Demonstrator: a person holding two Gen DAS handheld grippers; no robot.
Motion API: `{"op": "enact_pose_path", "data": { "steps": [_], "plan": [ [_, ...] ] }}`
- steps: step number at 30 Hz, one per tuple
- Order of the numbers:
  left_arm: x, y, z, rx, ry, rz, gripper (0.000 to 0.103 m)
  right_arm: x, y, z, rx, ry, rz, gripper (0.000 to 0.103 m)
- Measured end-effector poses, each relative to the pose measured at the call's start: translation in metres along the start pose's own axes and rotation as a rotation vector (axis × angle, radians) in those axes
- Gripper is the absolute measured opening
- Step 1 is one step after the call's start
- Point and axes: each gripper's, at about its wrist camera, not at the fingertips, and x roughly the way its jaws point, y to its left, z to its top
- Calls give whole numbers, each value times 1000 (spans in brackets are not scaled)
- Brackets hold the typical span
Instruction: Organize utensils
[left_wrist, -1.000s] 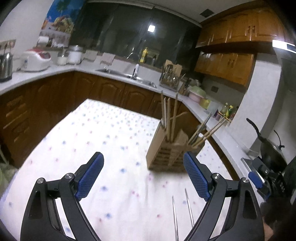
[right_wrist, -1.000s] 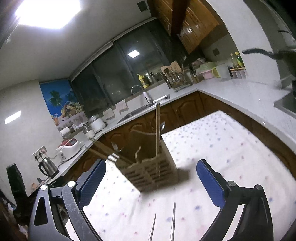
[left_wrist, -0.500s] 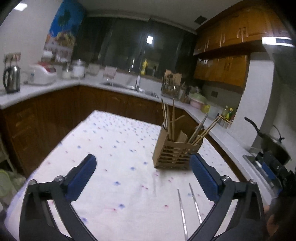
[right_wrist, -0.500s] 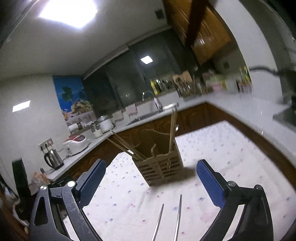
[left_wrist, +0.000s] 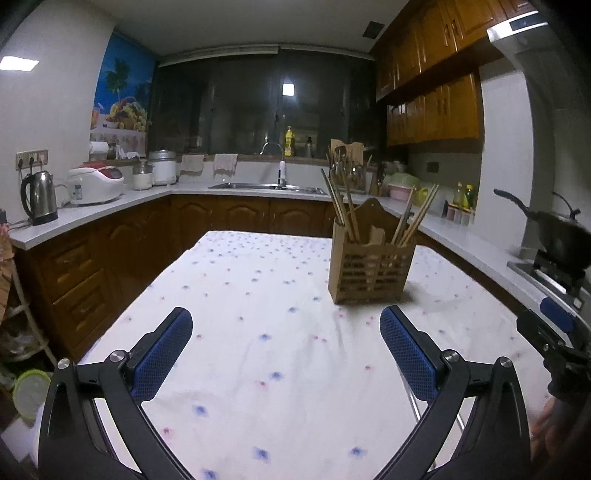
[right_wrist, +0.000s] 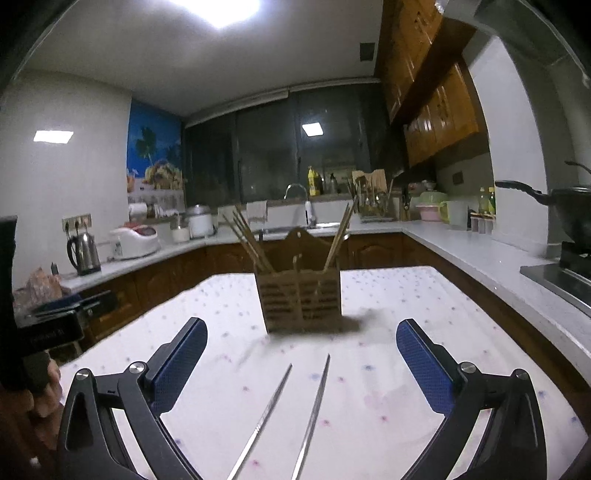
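Standing upright on the surface (left_wrist: 258, 295), the wooden utensil holder (left_wrist: 371, 271) sits toward its far right part in the left wrist view and near the middle in the right wrist view. Wooden chopsticks (left_wrist: 341, 206) lean out of its left compartment and another bunch (left_wrist: 415, 216) out of its right one. Two metal chopsticks (right_wrist: 291, 417) lie flat on the flower-dotted tablecloth (right_wrist: 369, 387), side by side and slightly apart, their tips pointing toward the holder but well short of it. The right gripper (right_wrist: 301, 363) hangs over them with its jaws spread wide, holding nothing; the chopsticks lie between its blue pads (right_wrist: 424, 369) without touching them. The left gripper (left_wrist: 286, 352) is likewise wide open and empty, above bare cloth left of the holder. Around the surface run white countertops with a kettle (left_wrist: 38, 197), a rice cooker (left_wrist: 96, 184), a sink (left_wrist: 269, 188) and a black wok (left_wrist: 561, 236).
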Motion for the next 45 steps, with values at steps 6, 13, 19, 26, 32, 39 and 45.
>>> {"op": "enact_pose_path", "data": {
  "steps": [6,13,19,26,32,39,45],
  "plan": [
    [3,-7,-17,20,21,10,103,-4,3,-10,-34,11,-23,103],
    [7,-11,-31,31,39,35,103,-4,3,-22,-42,34,-20,103],
    [10,-11,-39,28,50,52,103,-5,3,-29,-41,38,-24,103],
    [12,-13,-43,41,43,65,103,-4,2,-33,-33,36,-22,103],
    [12,-13,-43,40,41,67,103,-4,1,-34,-33,34,-18,103],
    [12,-13,-42,42,33,67,103,-4,1,-35,-34,32,-18,103],
    [8,-17,-38,60,18,71,103,-4,0,-36,-28,26,-18,103]
  ]
}}
